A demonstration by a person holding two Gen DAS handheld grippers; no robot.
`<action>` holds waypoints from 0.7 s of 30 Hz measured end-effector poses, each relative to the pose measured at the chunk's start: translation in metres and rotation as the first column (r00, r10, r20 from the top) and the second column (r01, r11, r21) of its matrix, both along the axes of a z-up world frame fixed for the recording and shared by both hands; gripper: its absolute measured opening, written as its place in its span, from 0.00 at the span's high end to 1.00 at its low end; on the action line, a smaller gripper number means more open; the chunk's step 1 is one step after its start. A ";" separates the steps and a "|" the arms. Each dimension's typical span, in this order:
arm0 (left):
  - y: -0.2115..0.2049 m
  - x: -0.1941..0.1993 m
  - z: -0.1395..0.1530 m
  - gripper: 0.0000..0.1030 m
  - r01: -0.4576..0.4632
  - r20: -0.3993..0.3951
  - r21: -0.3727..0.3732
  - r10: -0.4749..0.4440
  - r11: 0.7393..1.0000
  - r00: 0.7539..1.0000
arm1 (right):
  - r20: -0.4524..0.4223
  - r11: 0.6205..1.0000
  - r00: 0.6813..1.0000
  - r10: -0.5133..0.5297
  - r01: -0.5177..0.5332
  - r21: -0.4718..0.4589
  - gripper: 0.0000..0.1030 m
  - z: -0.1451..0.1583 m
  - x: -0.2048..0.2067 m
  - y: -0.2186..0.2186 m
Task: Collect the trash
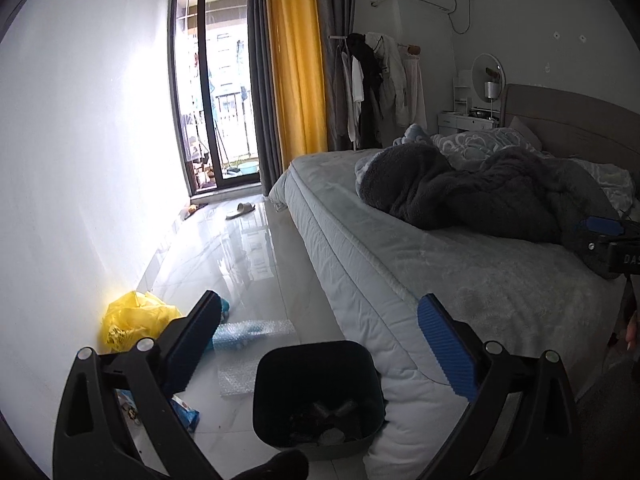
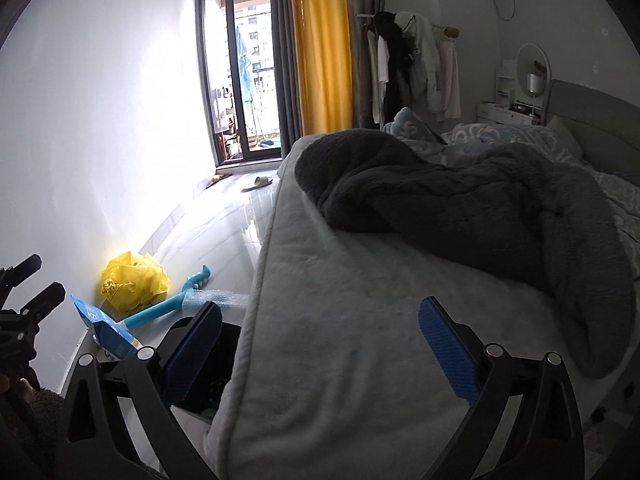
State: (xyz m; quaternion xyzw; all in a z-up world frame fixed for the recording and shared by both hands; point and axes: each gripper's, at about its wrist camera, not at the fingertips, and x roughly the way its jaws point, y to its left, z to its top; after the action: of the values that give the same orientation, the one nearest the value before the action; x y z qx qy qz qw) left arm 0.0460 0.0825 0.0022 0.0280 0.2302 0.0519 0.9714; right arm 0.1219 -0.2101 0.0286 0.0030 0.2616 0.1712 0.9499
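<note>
My left gripper (image 1: pixel 320 336) is open with nothing between its blue pads. It hangs above a black trash bin (image 1: pixel 316 392) that stands on the floor against the bed and holds some dark scraps. A crumpled yellow plastic bag (image 1: pixel 136 320), bubble wrap (image 1: pixel 248 332) and a blue packet (image 1: pixel 186 412) lie on the tiles by the wall. My right gripper (image 2: pixel 320 344) is open and empty over the bed corner. In its view the bin (image 2: pixel 216 364) is half hidden behind the mattress. The yellow bag (image 2: pixel 134 280), blue packet (image 2: pixel 108 332) and a blue long-handled tool (image 2: pixel 168 304) show on the floor.
The bed (image 1: pixel 400 248) with a dark fleece blanket (image 1: pixel 460 192) fills the right side. A narrow strip of glossy floor (image 1: pixel 240 248) runs between wall and bed to the balcony door (image 1: pixel 216 92). A slipper (image 1: pixel 240 210) lies near the door. A clothes rack (image 1: pixel 376 80) stands behind the bed.
</note>
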 end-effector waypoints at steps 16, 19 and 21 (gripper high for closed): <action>-0.024 -0.030 -0.022 0.03 -0.025 -0.094 -0.066 0.018 0.997 0.995 | -0.008 0.995 0.998 -0.066 0.066 0.074 0.03 -0.008 -0.070 -0.074; -0.026 -0.031 -0.025 0.03 -0.032 -0.101 -0.059 0.026 0.998 0.995 | -0.013 0.996 0.999 -0.040 0.041 0.077 0.03 -0.009 -0.069 -0.073; -0.029 -0.031 -0.026 0.03 -0.022 -0.107 -0.046 0.017 0.999 0.994 | -0.022 0.997 1.000 -0.018 0.020 0.072 0.03 -0.010 -0.068 -0.071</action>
State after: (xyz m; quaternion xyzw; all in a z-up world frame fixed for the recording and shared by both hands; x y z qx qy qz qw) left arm 0.0155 0.0540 -0.0239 0.0055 0.2833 0.0543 0.9575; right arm 0.0541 -0.2816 0.0183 0.0417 0.2656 0.1715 0.9478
